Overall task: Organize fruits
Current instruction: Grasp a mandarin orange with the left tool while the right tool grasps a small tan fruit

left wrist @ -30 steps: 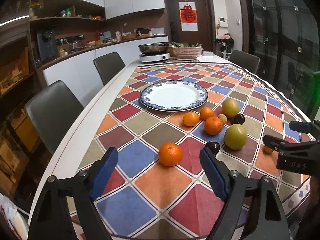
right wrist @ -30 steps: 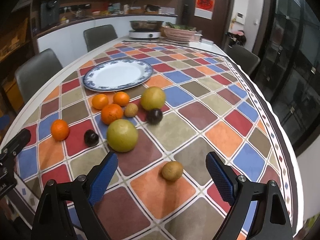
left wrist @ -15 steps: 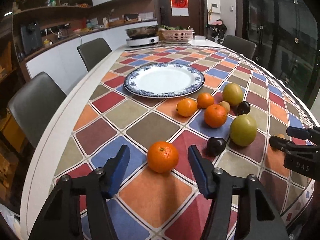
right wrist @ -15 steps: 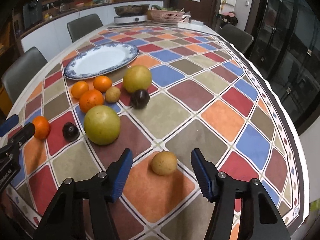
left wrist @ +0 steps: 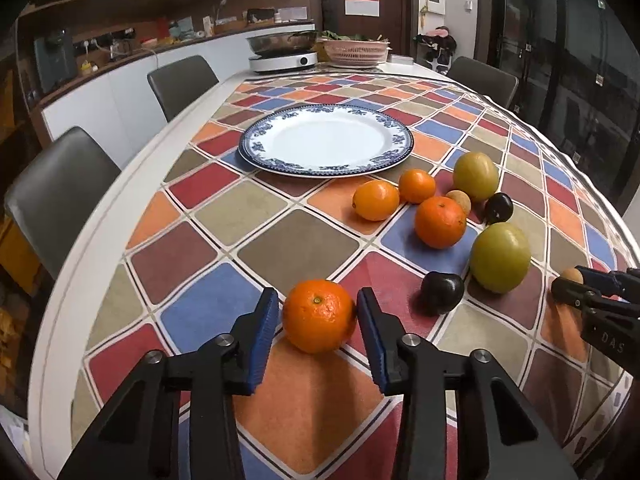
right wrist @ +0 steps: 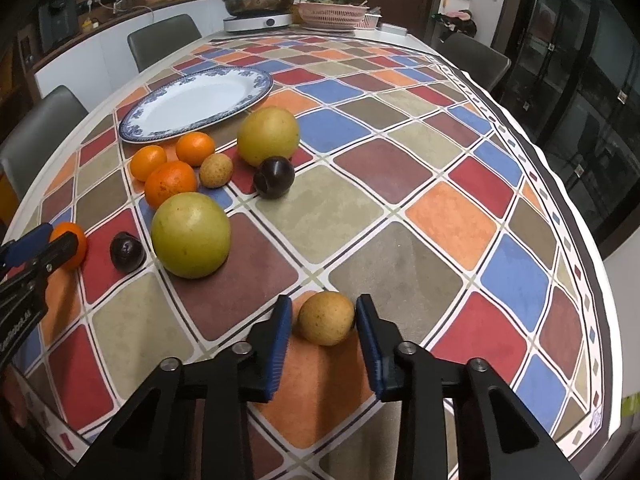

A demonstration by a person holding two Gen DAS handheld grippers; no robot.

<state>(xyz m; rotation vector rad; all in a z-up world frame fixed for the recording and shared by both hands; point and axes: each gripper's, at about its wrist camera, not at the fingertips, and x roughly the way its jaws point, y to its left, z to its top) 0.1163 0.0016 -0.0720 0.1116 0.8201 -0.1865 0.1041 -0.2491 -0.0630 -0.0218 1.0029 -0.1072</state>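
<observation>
An orange [left wrist: 318,316] lies on the checkered tablecloth between the blue pads of my left gripper [left wrist: 316,312]. The jaws are closing; the right pad touches the orange and a sliver of gap shows at the left pad. My right gripper [right wrist: 324,320] is shut on a small brown fruit [right wrist: 326,318] that rests on the cloth. Each gripper shows in the other's view: the left gripper [right wrist: 40,244] and the right gripper [left wrist: 580,284]. A white plate with a blue rim [left wrist: 256,148] stands empty beyond the fruit.
Between the grippers and the plate lie two yellow-green fruits [left wrist: 500,258], two dark plums [left wrist: 442,292], three more oranges [left wrist: 440,222] and a second small brown fruit [left wrist: 458,200]. A cooker with a pan [left wrist: 282,58] and a pink basket [left wrist: 356,52] stand at the far end. Grey chairs [left wrist: 56,192] line the left edge.
Both grippers have sunk toward the table. The left jaws have narrowed around the orange and the right jaws around the small brown fruit.
</observation>
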